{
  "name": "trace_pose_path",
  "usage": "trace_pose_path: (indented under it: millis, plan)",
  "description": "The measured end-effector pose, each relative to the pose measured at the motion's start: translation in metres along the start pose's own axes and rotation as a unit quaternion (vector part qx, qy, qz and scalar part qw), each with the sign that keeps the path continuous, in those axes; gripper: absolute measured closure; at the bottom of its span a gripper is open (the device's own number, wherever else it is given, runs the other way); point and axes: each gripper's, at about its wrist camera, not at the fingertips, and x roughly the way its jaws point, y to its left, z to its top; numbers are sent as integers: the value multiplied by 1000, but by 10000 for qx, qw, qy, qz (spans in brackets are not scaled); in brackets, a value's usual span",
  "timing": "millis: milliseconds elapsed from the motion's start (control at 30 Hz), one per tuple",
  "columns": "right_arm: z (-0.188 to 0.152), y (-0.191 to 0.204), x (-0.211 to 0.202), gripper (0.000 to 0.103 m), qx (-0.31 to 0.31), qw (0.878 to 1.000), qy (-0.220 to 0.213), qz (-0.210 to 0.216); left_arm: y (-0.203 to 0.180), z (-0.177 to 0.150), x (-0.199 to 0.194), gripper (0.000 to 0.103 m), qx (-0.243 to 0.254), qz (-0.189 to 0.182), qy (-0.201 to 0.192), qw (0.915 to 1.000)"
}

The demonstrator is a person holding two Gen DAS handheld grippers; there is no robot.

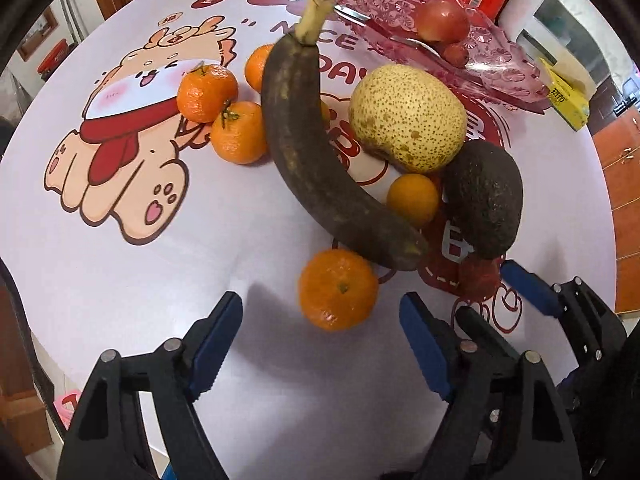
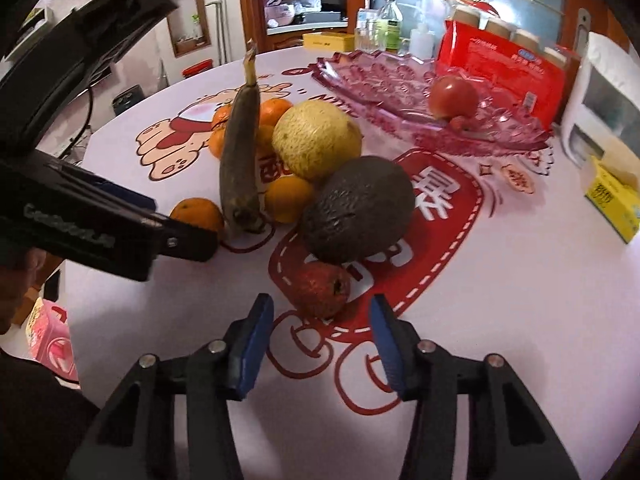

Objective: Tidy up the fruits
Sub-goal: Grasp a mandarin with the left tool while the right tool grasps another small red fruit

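A mandarin (image 1: pixel 338 288) lies on the printed tablecloth just ahead of my left gripper (image 1: pixel 320 344), which is open and points steeply down, its blue pads wide on either side and not touching. A small dark-red fruit (image 2: pixel 320 288) sits between the tips of my right gripper (image 2: pixel 322 340), open, with a gap on each side. Behind are a blackened banana (image 1: pixel 316 152), a speckled yellow pear (image 1: pixel 408 116), an avocado (image 1: pixel 484 196), a small orange (image 1: pixel 412 198) and several mandarins (image 1: pixel 208 92). A pink glass tray (image 2: pixel 380 76) holds a red apple (image 2: pixel 454 96).
A red carton (image 2: pixel 500 64), bottles (image 2: pixel 388 24) and a white appliance (image 2: pixel 600 92) stand along the table's far side. A yellow box (image 2: pixel 612 200) lies at the right edge. The left gripper's body (image 2: pixel 80 232) fills the left of the right wrist view.
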Motion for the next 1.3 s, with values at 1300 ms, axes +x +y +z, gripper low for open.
trace_pose_path:
  millis: [1300]
  plan:
    - [8, 27, -14, 75, 94, 9982, 32, 588, 32, -29, -59, 65, -166, -5, -520, 9985]
